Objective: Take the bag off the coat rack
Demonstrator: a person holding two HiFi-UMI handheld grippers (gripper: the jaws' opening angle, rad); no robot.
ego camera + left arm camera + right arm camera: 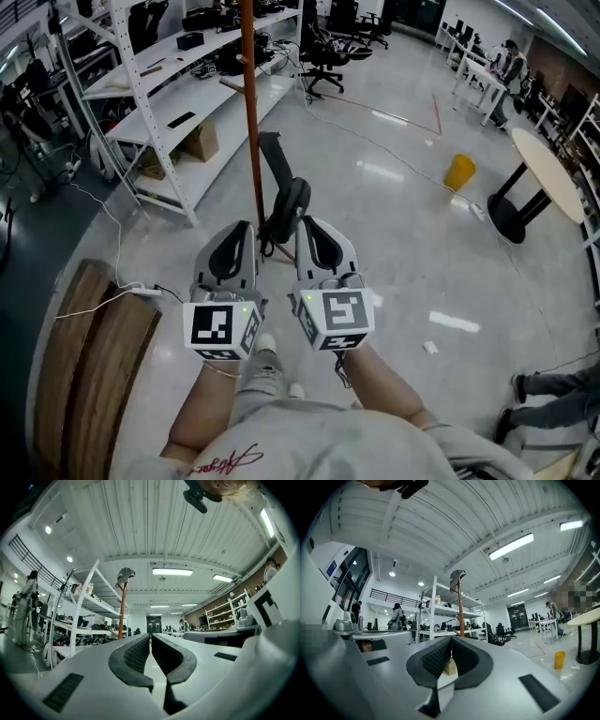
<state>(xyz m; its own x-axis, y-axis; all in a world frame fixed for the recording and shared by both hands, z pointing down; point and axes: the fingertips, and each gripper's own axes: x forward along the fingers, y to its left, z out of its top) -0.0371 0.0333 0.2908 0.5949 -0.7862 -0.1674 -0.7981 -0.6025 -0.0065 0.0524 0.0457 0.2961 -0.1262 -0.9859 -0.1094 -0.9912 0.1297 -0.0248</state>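
The coat rack is a thin brown pole [251, 122] rising from dark feet [286, 202] on the floor just ahead of me. Both gripper views show a grey bag [125, 575] hanging at the pole's top [457, 577], high up and well away from the jaws. In the head view the top of the pole is out of frame. My left gripper [244, 230] and right gripper [307, 225] are held side by side, pointing at the foot of the rack. The left gripper [150, 637] is shut with nothing between its pads. The right gripper [451, 641] is also shut and empty.
White shelving [178, 103] with boxes stands left of the rack. A wooden bench [84, 375] is at my near left, with a white cable [131, 289] beside it. A yellow bin [459, 172], a round table [548, 173] and office chairs [323, 52] stand farther off. Someone's legs [553, 389] are at right.
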